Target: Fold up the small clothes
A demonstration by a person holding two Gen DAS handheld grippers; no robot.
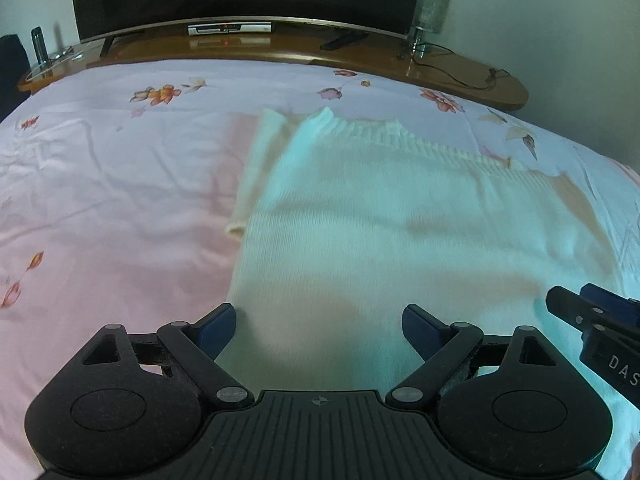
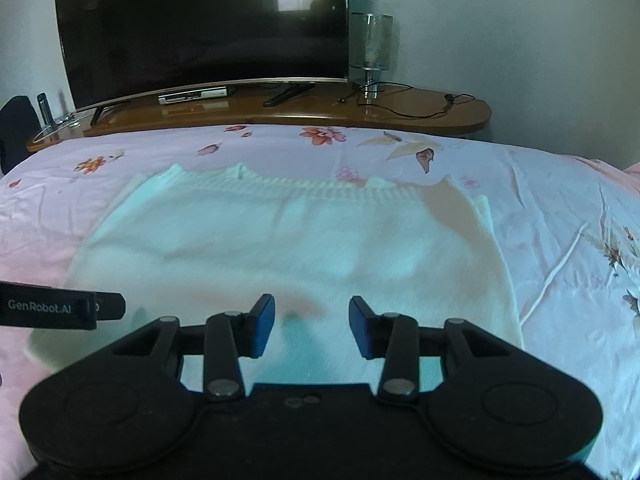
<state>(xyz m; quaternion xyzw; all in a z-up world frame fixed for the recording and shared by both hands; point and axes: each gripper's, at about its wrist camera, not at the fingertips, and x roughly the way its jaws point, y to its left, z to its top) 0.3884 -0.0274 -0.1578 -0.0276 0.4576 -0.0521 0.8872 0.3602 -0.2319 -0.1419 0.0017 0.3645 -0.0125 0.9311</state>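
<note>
**Both grippers over the near edge of the sweater, nothing gripped yet**

Your left gripper (image 1: 319, 330) stands wide, with nothing between its blue pads; they hang over the near left part of the white knit sweater (image 1: 400, 220), one pad close to the sweater's left edge. Your right gripper (image 2: 312, 326) is set narrower, also empty, over the near middle of the same sweater. Each gripper shows at the edge of the other's view, so the two sit side by side.

The sweater lies flat on the floral bedsheet (image 1: 100, 200), its ribbed hem on the far side, one sleeve (image 1: 256, 168) already turned in along its left edge. The next step looks like picking up the near edge and carrying it toward the hem. To do it well, bring each pair of pads down at a near corner, take all layers in the bite, and lift both sides evenly so the fold lands square. The knit is soft and will likely sag between the grippers.

Behind the bed, a glass lamp (image 2: 372, 44) stands on the wooden TV stand (image 2: 440, 114) beside the television (image 2: 200, 28). No container is in view, unless you count the dark bottle (image 2: 43, 106), its contents hidden.
</note>
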